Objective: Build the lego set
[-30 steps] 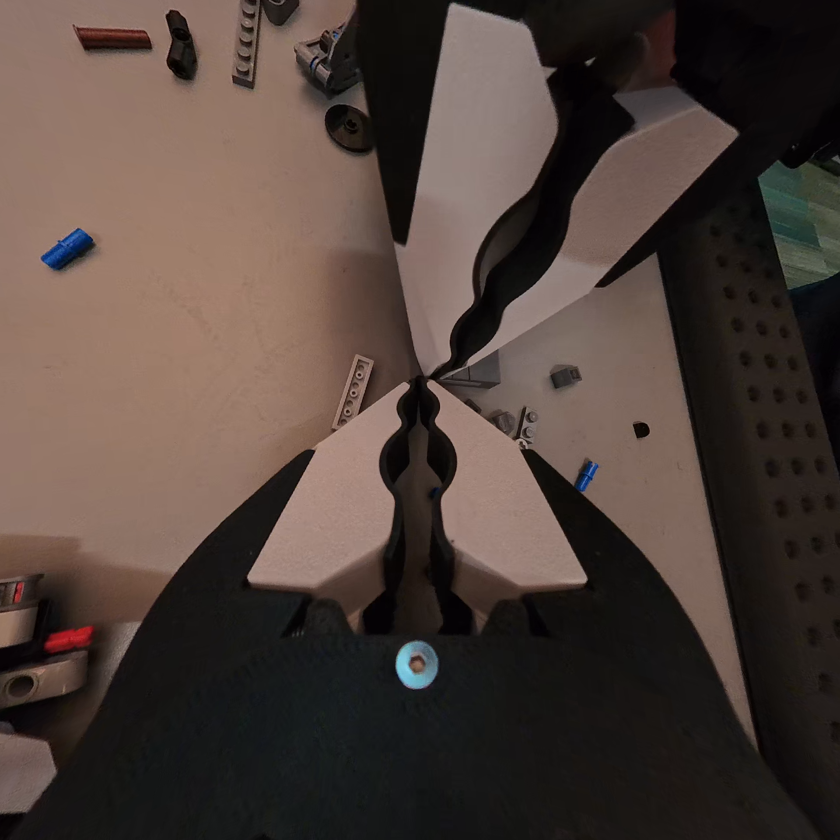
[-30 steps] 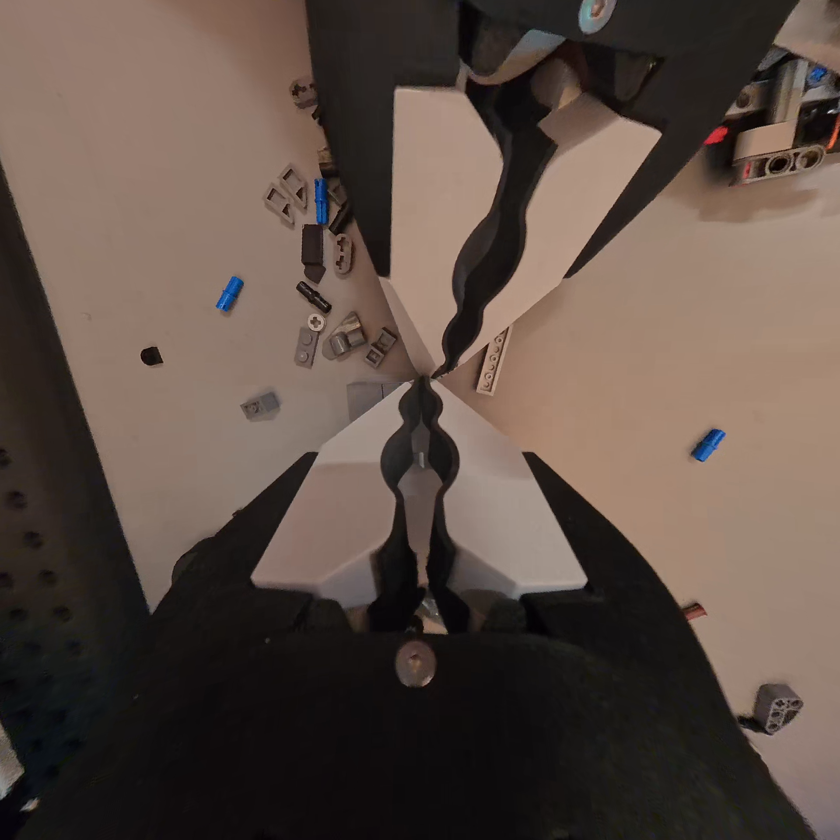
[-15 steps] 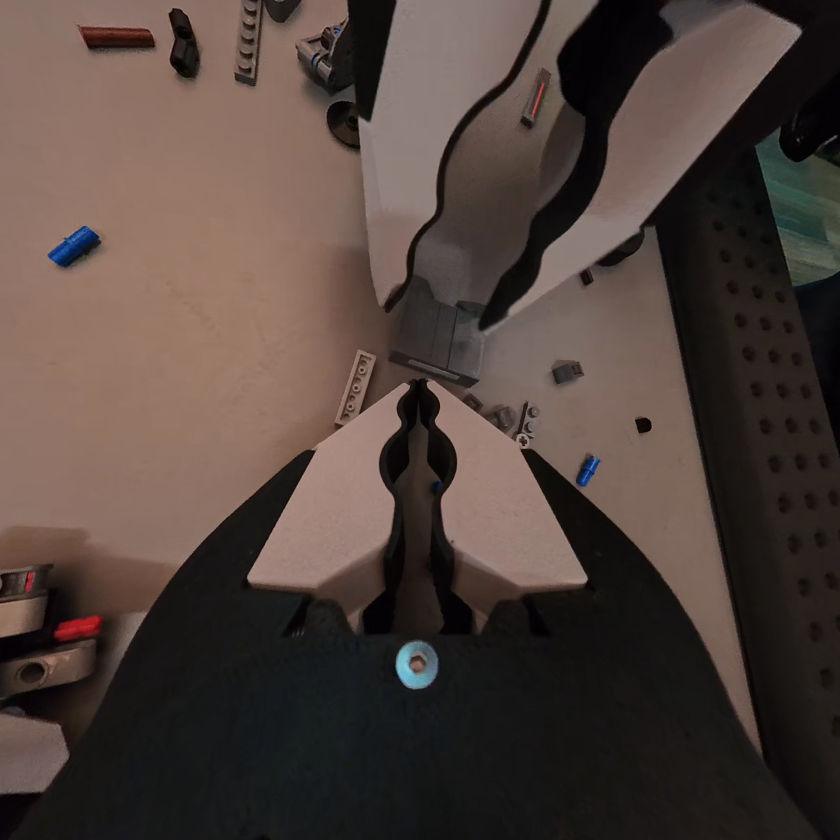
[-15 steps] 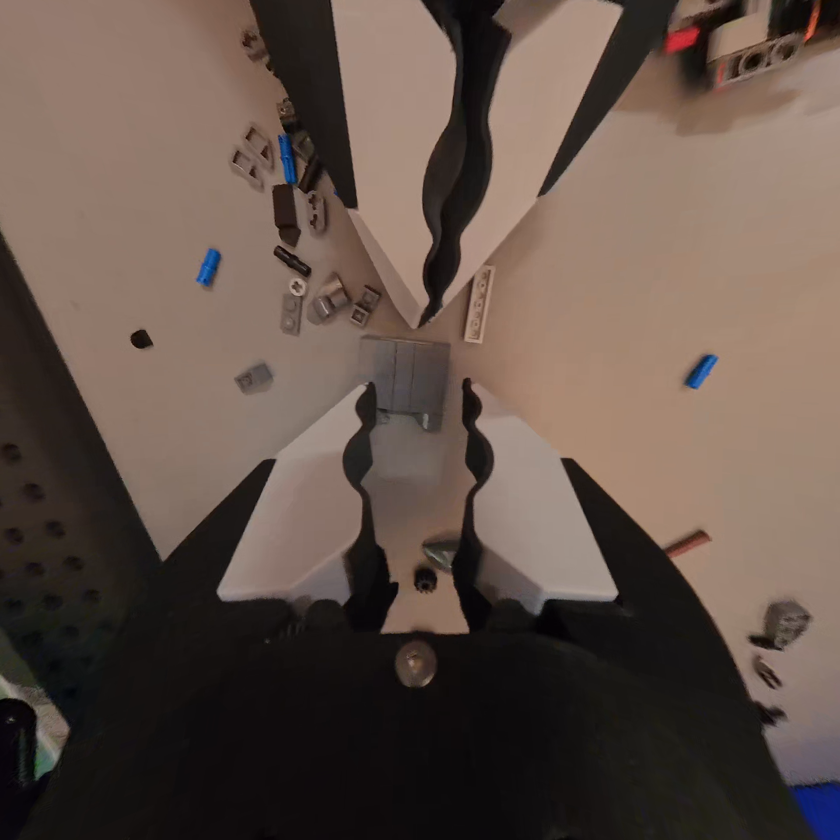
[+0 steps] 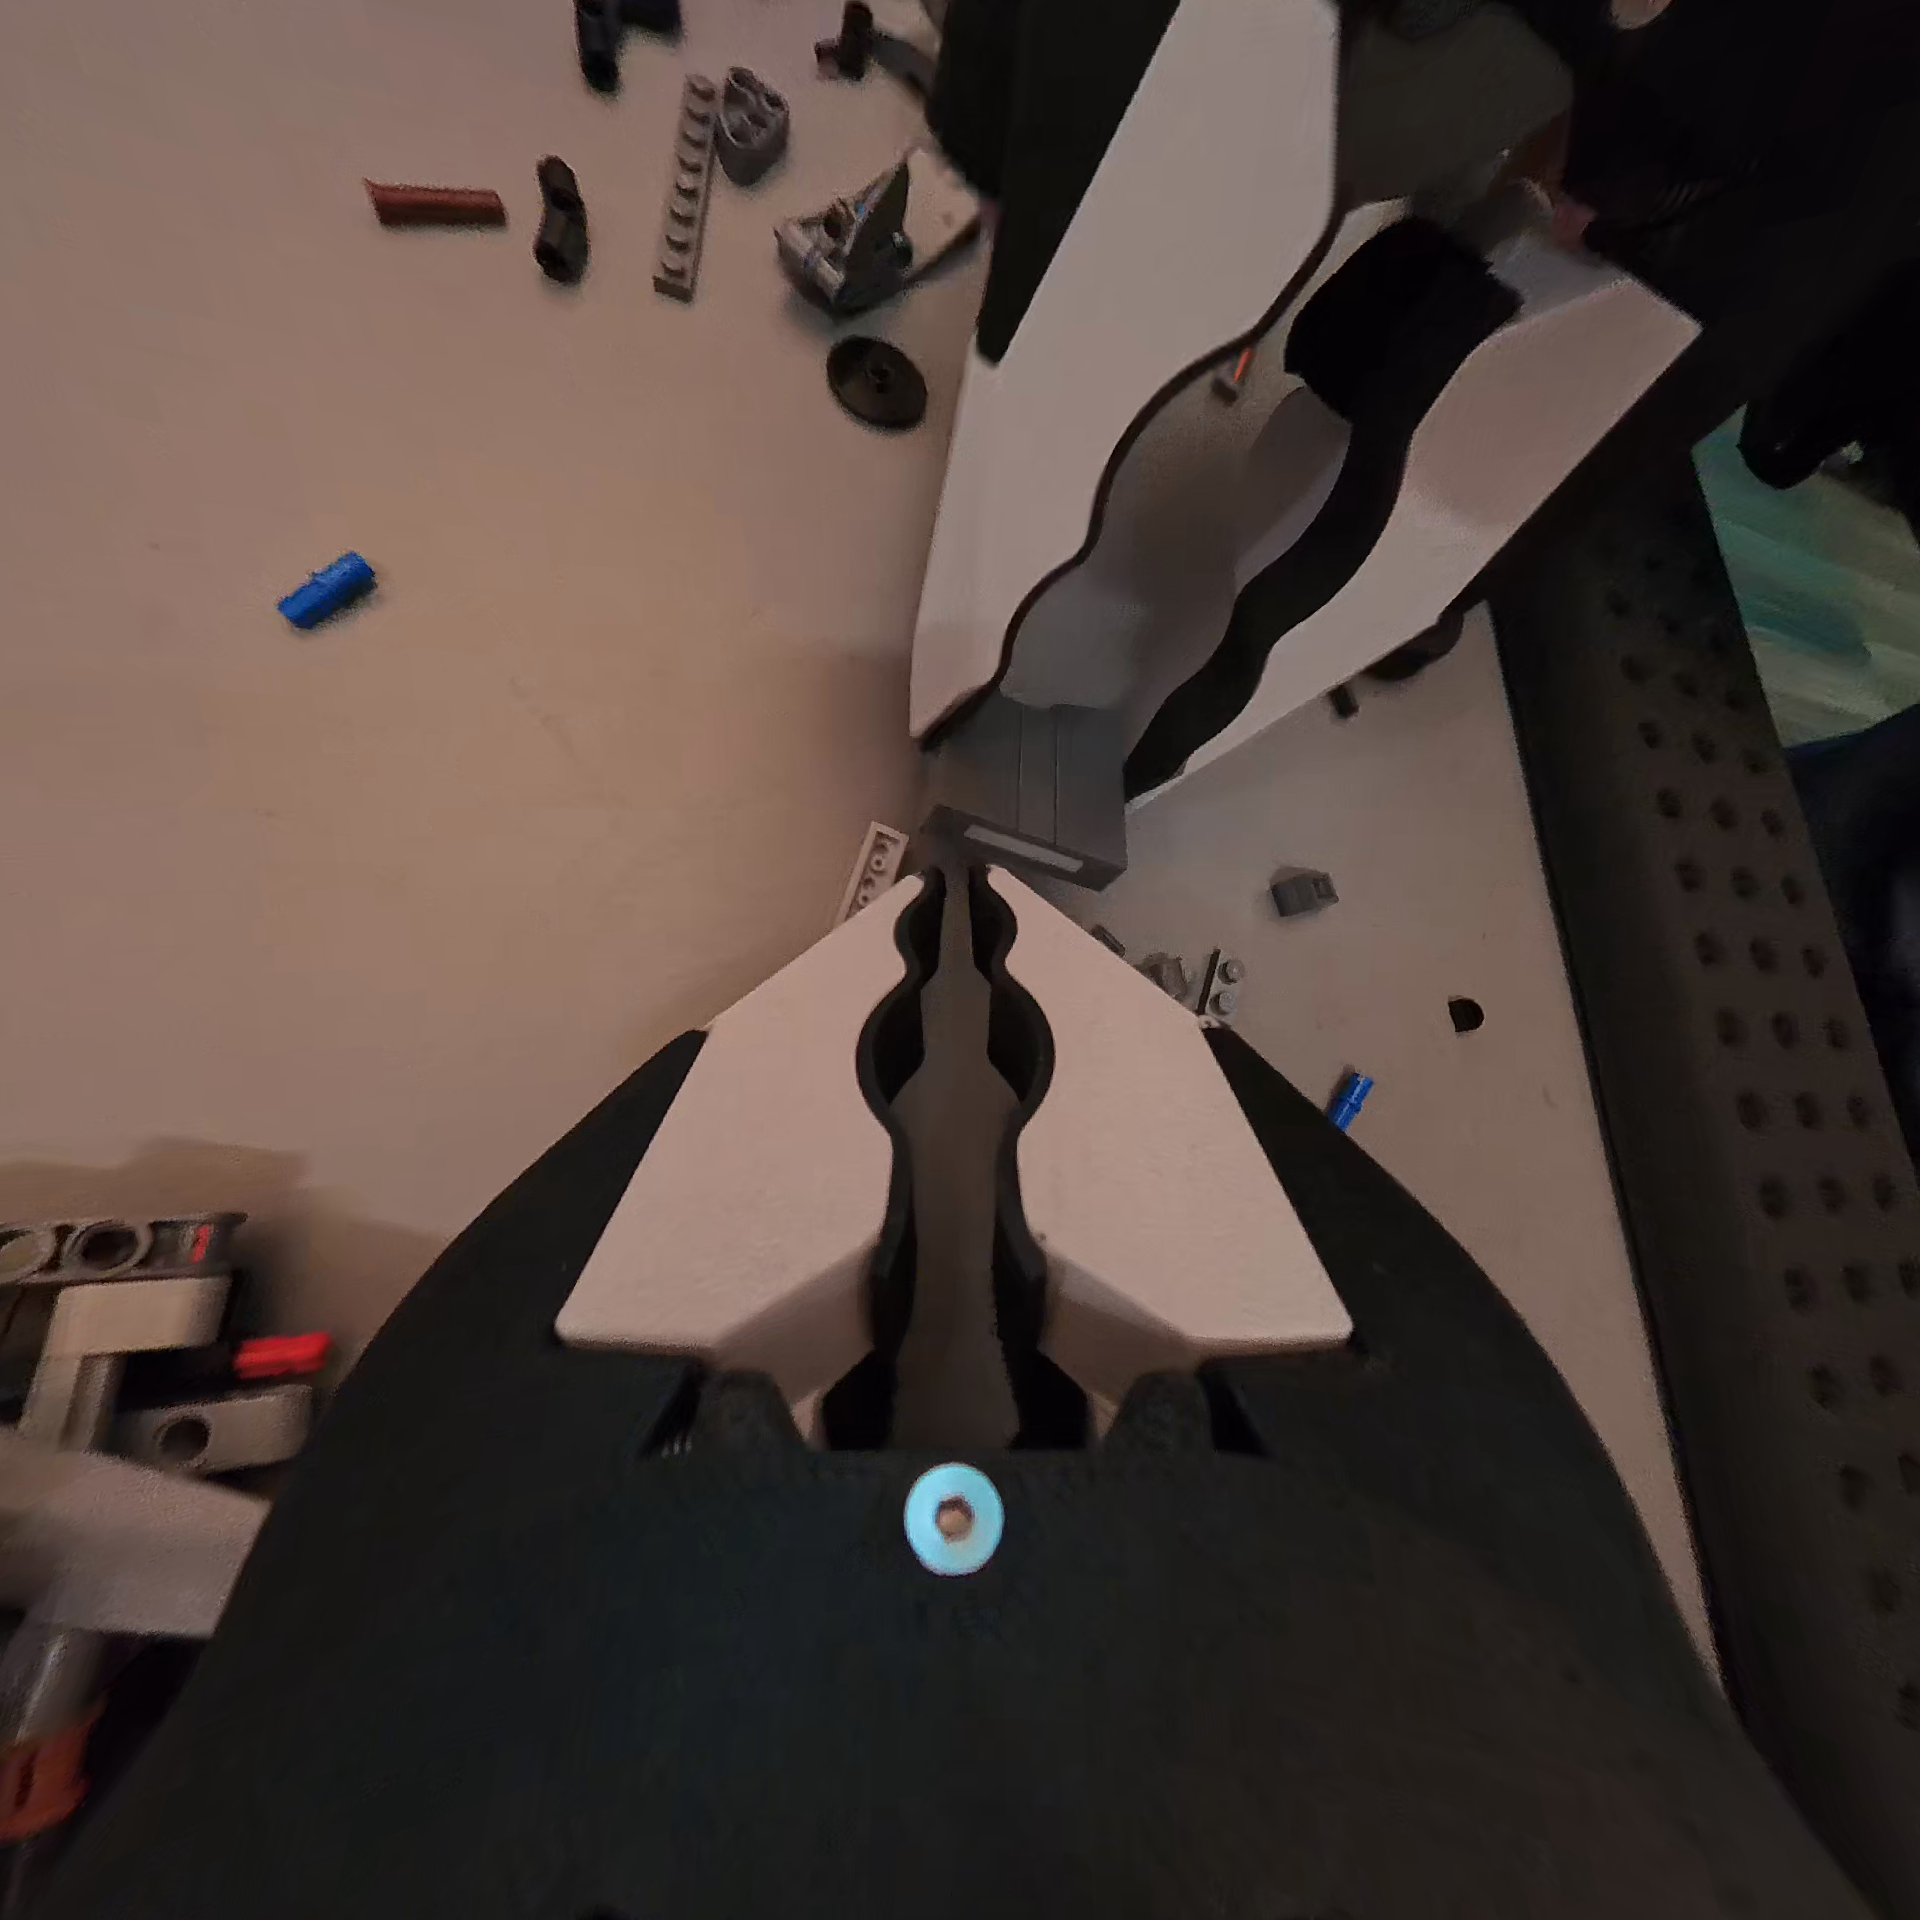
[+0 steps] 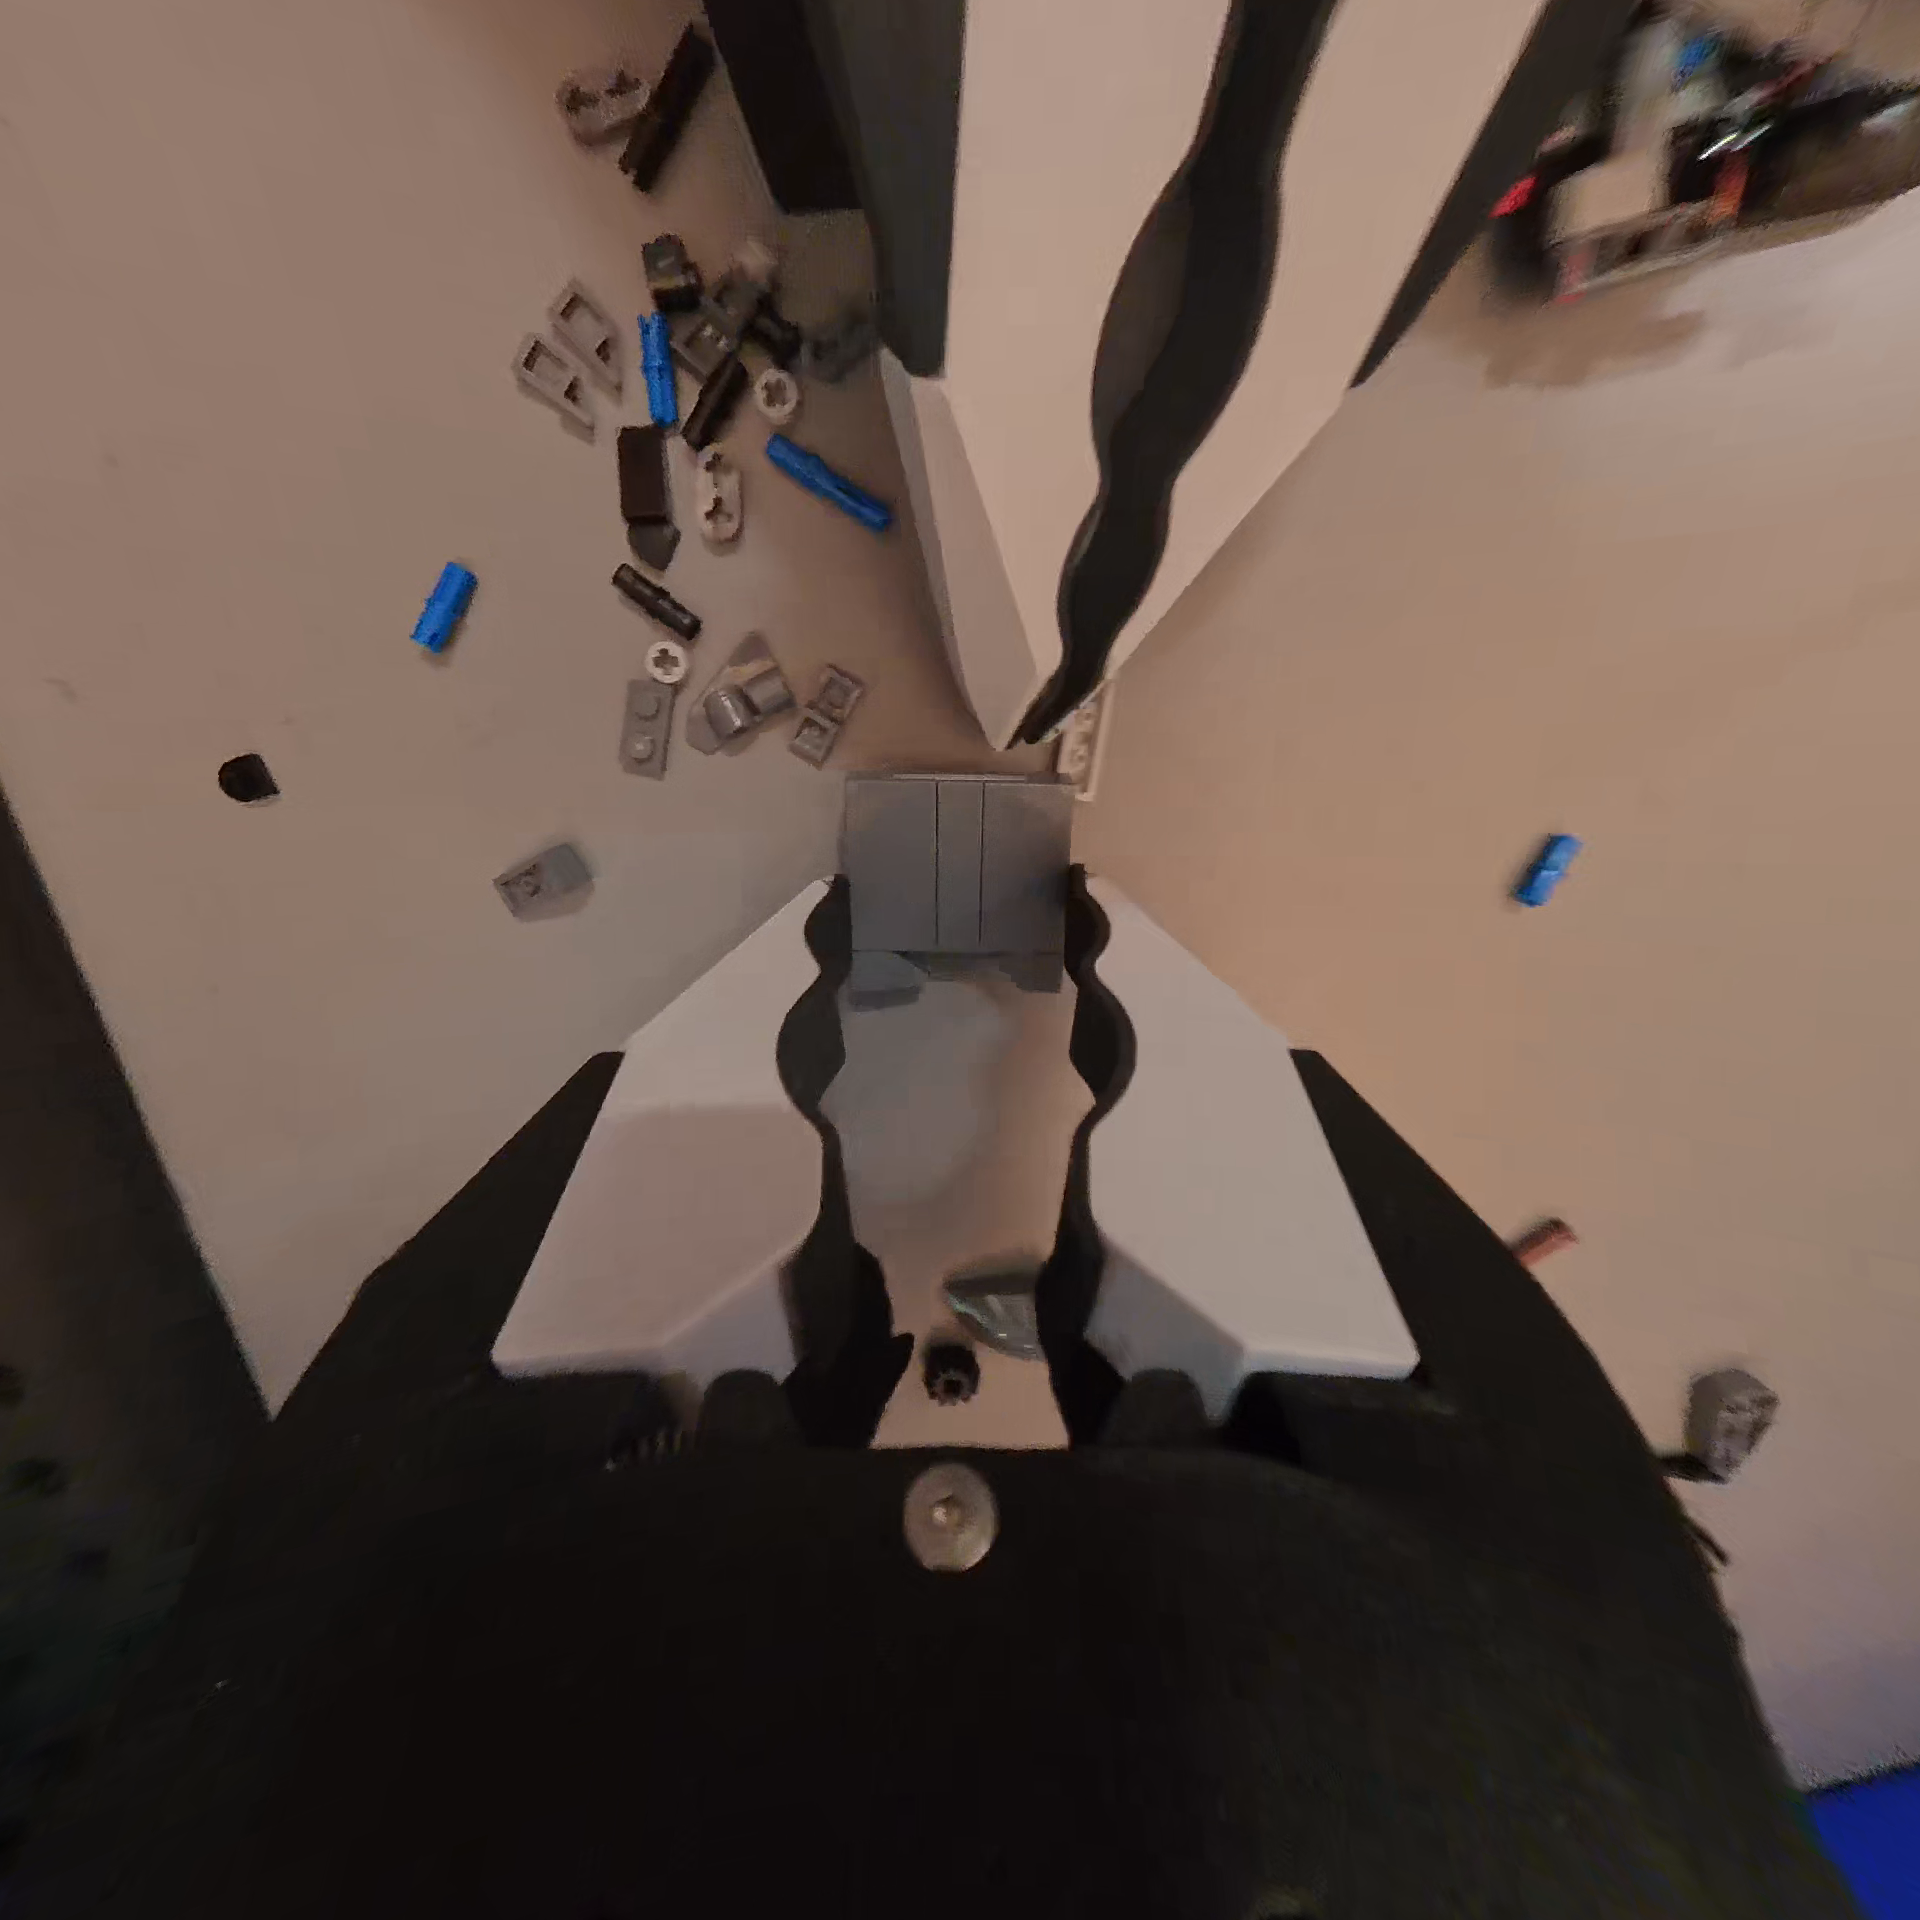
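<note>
A dark grey lego block (image 6: 956,862), made of a few flat pieces side by side, sits between the fingertips of my right gripper (image 6: 956,888). The fingers press on its two sides, so the gripper is shut on it. In the left wrist view the right gripper (image 5: 1029,758) comes in from the top with the block (image 5: 1039,790) at its tips, tilted. My left gripper (image 5: 958,881) is shut, or nearly so, with its tips right at the block's near edge. It also shows in the right wrist view (image 6: 1029,732), coming from the top. Nothing shows between its fingers.
Loose parts lie on the beige table: a pile of small grey, black and blue pieces (image 6: 686,436), a blue pin (image 5: 325,589), a long grey plate (image 5: 686,192) and a black disc (image 5: 878,379). A partly built model (image 5: 125,1340) stands at the lower left. A black perforated board (image 5: 1766,1039) borders the right. My left and right fingertips are right by each other.
My right gripper was shut tip to tip with the left one; it then opened, drew back and now grips the grey block's sides. The left gripper has stayed in place.
</note>
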Motion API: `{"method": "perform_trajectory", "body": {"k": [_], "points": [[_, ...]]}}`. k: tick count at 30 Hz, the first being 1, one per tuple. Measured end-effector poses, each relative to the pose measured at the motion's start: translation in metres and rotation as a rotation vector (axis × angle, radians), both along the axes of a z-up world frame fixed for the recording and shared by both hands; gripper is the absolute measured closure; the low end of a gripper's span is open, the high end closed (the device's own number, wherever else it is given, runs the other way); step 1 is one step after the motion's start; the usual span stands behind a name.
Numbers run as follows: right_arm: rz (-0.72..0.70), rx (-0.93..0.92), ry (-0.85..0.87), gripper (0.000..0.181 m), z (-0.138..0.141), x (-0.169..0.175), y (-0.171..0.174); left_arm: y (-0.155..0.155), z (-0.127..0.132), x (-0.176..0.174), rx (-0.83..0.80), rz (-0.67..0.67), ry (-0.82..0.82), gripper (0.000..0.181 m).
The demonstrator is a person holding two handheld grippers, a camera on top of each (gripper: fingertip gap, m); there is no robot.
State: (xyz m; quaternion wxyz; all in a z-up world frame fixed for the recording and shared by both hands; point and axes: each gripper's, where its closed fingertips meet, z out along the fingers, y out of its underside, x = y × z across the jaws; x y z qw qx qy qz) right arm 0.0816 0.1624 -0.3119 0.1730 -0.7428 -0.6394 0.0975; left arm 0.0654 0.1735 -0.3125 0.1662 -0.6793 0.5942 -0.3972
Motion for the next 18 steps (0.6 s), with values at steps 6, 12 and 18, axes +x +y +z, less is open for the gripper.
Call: {"method": "perform_trajectory", "body": {"k": [6,12,18], "points": [[0.057,0.335,0.148,0.142,0.053,-0.008,0.025,0.018,0.032,0.000,-0.033,0.090,-0.173,0.152],[0.073,0.577,0.220,0.142,0.085,-0.007,0.040,0.009,0.062,0.003,-0.050,0.036,-0.331,0.134],[0.107,0.694,0.211,0.142,0.094,-0.006,0.041,0.005,0.077,0.008,0.026,0.025,-0.392,0.142]]}}
